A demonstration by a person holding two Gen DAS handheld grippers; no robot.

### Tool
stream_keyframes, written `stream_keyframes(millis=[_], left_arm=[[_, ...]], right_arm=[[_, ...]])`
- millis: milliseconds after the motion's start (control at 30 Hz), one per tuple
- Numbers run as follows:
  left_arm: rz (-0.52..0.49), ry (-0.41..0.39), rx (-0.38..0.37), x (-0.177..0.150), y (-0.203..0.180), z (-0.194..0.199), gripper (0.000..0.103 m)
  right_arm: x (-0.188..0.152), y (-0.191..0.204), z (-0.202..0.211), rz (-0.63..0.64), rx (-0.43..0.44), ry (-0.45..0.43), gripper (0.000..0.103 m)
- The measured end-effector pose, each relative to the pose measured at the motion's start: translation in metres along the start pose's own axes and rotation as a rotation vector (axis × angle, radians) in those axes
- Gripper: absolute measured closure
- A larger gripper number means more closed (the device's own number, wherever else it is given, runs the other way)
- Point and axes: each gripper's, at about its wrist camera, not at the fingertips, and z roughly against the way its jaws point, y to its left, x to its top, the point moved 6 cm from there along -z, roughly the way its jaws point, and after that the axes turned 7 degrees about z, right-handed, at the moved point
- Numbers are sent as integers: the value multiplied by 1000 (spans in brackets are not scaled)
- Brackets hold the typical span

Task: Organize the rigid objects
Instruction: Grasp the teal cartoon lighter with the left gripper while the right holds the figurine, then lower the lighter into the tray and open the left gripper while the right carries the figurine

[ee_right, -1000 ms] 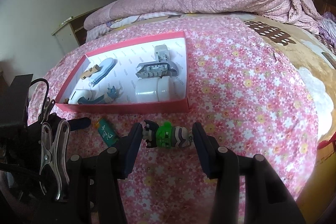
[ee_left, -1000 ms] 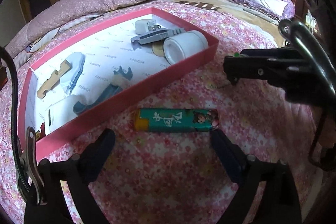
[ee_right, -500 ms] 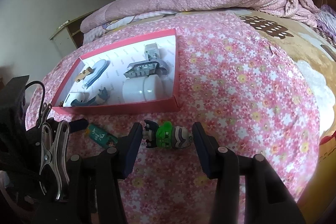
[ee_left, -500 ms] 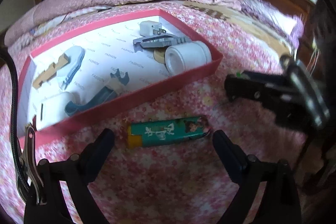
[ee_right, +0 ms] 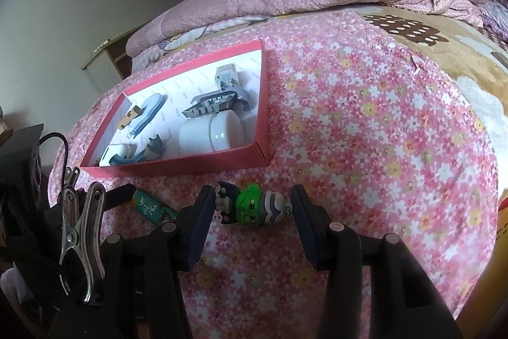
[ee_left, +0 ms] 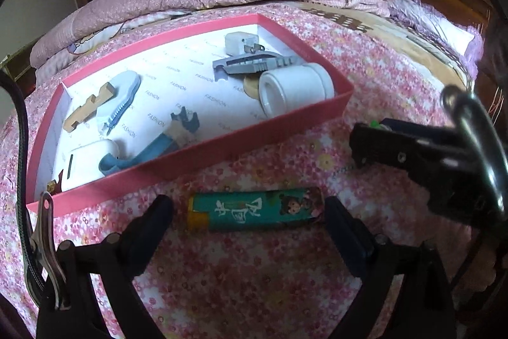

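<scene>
lighter (ee_left: 254, 208) lies on the flowered bed cover just before the red box (ee_left: 241, 145), between the released jaws of the left gripper (ee_left: 250, 212), one pad near its end, the other apart. since a second ago the view has rolled a little; the lighter has not shifted. right gripper (ee_right: 250, 208) brackets the green toy figure (ee_right: 252, 207), pads seemingly touching both ends, unlifted. both pickups look about to begin.
</scene>
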Motion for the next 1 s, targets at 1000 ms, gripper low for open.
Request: stream_keyframes(millis=[1000], left_arm=[[125, -96, -23, 4, 48, 49, 18]], right_arm=[[9, 27, 12, 61, -16, -14, 53]])
